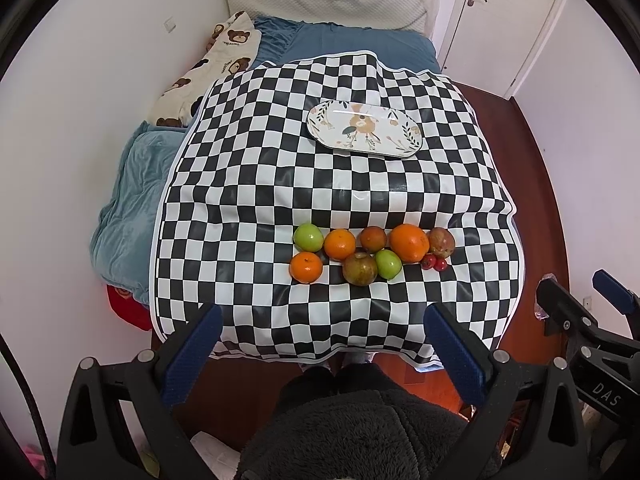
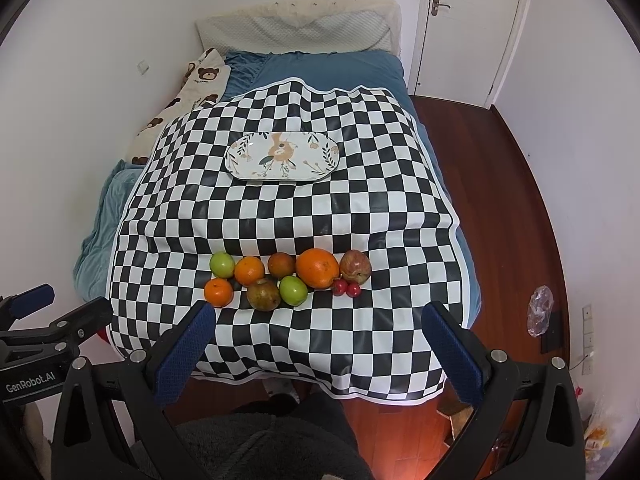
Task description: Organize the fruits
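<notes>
A cluster of fruits lies near the front of the checkered cloth [image 1: 280, 184]: a large orange [image 1: 409, 243] [image 2: 317, 268], two small oranges [image 1: 306, 267], two green apples [image 1: 308, 236], brownish apples [image 1: 360, 268], a reddish apple [image 1: 441, 242] and two small red fruits [image 1: 435, 263] [image 2: 346, 288]. A floral oval plate [image 1: 365, 129] [image 2: 282, 155] sits empty farther back. My left gripper [image 1: 322, 320] is open and empty, held above the cloth's near edge. My right gripper [image 2: 318, 318] is open and empty too, beside it; it also shows in the left wrist view [image 1: 576, 304].
The cloth covers a blue bed [image 1: 132, 184] against the white left wall. A bear-print quilt [image 1: 208, 68] and pillow [image 1: 332, 0] lie at the head. Red wooden floor [image 2: 500, 200] runs along the right, with a door [image 2: 472, 20] behind. A crumpled plastic bag [image 2: 540, 314] lies on the floor.
</notes>
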The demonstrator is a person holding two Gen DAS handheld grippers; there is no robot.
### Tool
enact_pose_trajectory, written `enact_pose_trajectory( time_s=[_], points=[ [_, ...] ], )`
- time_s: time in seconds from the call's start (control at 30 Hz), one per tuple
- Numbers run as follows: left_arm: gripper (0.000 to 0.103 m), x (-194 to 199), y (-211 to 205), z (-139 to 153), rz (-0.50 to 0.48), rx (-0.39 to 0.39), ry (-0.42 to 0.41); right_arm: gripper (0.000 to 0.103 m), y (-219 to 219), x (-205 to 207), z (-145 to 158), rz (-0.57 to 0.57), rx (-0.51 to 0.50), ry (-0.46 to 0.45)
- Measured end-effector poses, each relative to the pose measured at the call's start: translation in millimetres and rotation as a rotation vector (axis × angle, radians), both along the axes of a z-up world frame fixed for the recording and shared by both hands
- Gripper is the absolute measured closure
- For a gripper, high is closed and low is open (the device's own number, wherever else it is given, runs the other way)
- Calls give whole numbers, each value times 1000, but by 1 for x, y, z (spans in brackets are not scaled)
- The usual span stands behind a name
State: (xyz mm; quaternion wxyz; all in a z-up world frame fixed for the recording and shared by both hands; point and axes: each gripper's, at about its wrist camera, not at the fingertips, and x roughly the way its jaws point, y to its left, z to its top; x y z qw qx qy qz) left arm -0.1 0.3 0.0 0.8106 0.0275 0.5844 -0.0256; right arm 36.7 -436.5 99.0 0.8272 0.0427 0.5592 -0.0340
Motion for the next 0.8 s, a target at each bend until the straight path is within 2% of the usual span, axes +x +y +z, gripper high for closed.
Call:
enact_pose_trajectory(
  time_s=[0.8],
  points=[
    [0, 0, 1, 0, 0, -7, -1, 0, 2, -8, 6, 4, -2, -8]
  ],
)
